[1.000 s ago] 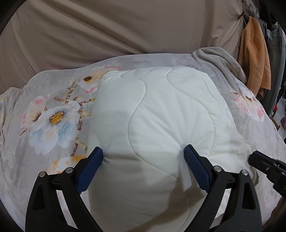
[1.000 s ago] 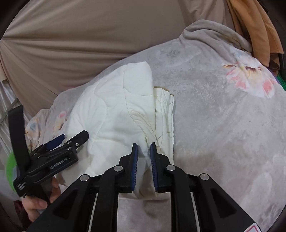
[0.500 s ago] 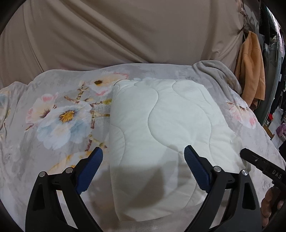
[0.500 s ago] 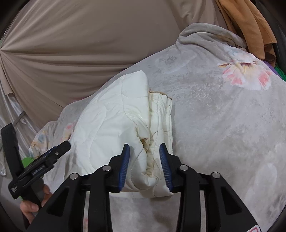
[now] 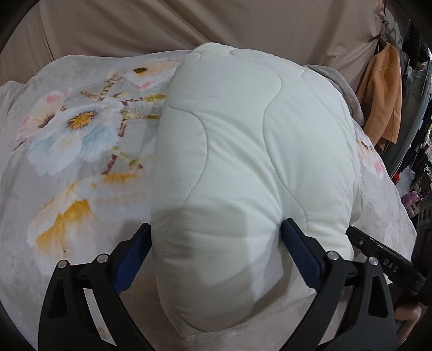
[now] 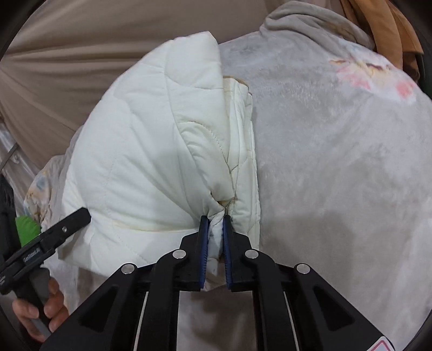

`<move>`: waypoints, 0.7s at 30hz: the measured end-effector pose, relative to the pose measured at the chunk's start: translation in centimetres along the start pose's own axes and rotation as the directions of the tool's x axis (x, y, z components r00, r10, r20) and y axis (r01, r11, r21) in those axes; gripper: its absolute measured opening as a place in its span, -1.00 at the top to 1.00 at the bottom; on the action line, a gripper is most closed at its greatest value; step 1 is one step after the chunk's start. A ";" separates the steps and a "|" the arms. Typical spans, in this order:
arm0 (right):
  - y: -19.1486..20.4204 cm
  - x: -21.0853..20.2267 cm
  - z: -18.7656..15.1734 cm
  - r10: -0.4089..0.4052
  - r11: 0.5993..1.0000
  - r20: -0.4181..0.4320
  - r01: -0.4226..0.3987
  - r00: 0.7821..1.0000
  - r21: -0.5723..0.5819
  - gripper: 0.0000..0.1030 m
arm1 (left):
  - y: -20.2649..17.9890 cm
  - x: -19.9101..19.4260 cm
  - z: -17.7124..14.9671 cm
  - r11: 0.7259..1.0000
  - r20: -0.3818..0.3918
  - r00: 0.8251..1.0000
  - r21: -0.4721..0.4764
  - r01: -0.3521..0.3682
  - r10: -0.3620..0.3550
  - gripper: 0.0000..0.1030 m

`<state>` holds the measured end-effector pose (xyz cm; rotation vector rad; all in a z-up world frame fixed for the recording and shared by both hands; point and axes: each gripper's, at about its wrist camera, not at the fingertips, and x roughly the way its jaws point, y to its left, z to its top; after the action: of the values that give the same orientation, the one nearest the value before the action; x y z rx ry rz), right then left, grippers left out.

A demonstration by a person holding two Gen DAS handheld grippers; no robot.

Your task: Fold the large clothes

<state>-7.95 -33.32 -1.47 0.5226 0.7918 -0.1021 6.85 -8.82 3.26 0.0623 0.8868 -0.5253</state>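
A folded white quilted jacket [image 5: 243,151] lies on a floral grey blanket [image 5: 81,140]. My left gripper [image 5: 216,237] is open wide, its blue pads on either side of the jacket's near bulging edge. In the right wrist view the jacket [image 6: 140,151] shows its stacked layers. My right gripper [image 6: 215,220] is shut on the jacket's near edge, pinching the layers together. The left gripper's black finger [image 6: 54,235] shows at the lower left there, and the right gripper's black body [image 5: 383,259] shows at the right of the left wrist view.
A beige curtain [image 5: 189,24] hangs behind the bed. Orange clothing [image 5: 383,89] hangs at the far right. The blanket [image 6: 337,162] spreads bare to the right of the jacket. A green object [image 6: 25,224] sits at the left edge.
My right gripper opened half a second ago and has now closed on the jacket's edge. My left gripper moved back in around the near edge, and the jacket bulges up between its pads.
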 end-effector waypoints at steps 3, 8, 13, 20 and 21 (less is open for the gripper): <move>0.2 -1.2 0.6 0.014 1.000 -0.013 -0.014 1.000 -0.003 0.81 | 0.2 -0.5 0.4 1.000 -0.006 1.000 -0.002 0.007 -0.007 -0.84; 0.8 -6.1 2.9 0.058 0.998 0.120 -0.061 0.991 0.020 -0.01 | 1.9 -3.8 2.9 0.995 0.052 0.995 -0.057 0.085 -0.082 -0.85; 1.7 -4.3 6.0 0.045 0.999 0.102 -0.046 0.994 0.003 -0.36 | 4.1 -3.1 6.6 0.974 0.041 0.988 -0.162 0.156 -0.151 -0.91; 1.5 2.4 6.5 0.056 0.998 -0.047 -0.055 0.997 0.016 -0.61 | 3.8 2.1 7.2 0.970 -0.074 0.979 -0.168 0.177 -0.191 -0.91; 1.4 2.7 6.5 0.059 0.998 -0.054 -0.059 0.997 0.012 -0.64 | 3.5 2.5 7.1 0.970 -0.073 0.979 -0.167 0.174 -0.188 -0.91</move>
<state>-1.38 -35.01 0.97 0.5599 0.8288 -0.0374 14.88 -8.62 5.39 -0.1442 1.0247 -0.6230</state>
